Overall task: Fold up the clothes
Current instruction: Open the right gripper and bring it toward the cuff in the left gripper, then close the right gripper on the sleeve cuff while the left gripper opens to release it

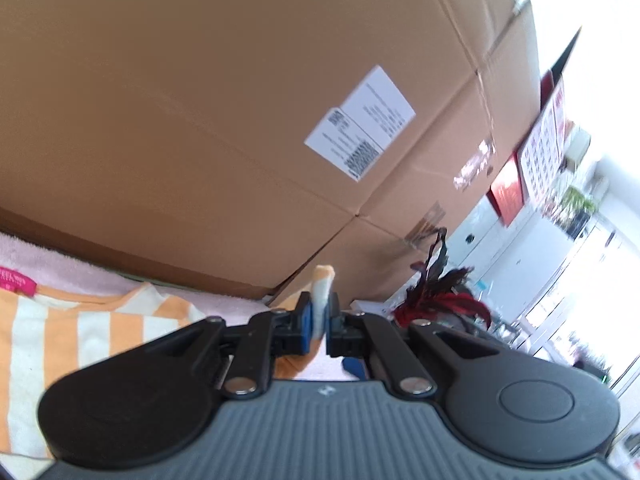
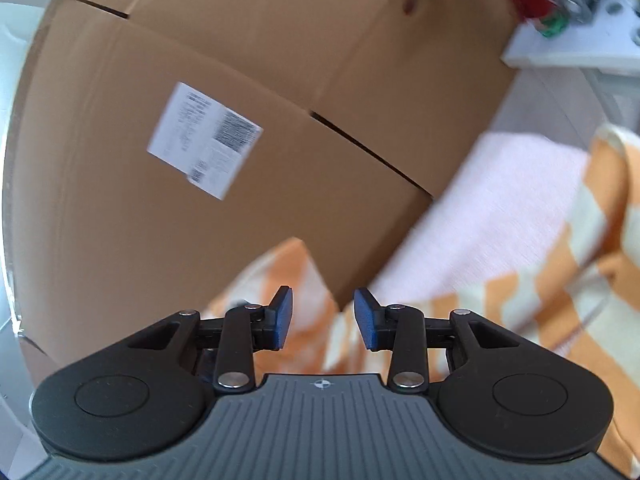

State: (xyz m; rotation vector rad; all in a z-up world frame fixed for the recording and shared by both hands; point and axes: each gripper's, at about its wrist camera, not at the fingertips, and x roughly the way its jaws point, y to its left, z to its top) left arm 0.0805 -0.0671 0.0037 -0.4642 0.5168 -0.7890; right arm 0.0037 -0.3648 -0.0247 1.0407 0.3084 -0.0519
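Left gripper [image 1: 320, 320] pinching an edge of the orange-and-cream striped soft cotton garment [image 1: 80, 340]; right gripper [image 2: 323, 324] hovering partly open and empty.

The left jaws are clamping fully on a thin bunched fold of the fabric that is sticking up between the pads, while the rest is lying on the pale pink towel [image 1: 60, 264], to the left of the fingers. The right jaws are gaping over striped cloth [image 2: 560, 300] spreading below and to their right. The garment looks light, limp and prone to sagging, so hems or corners seem the best hold. A brown cardboard box [image 2: 240, 80] is standing just beyond.
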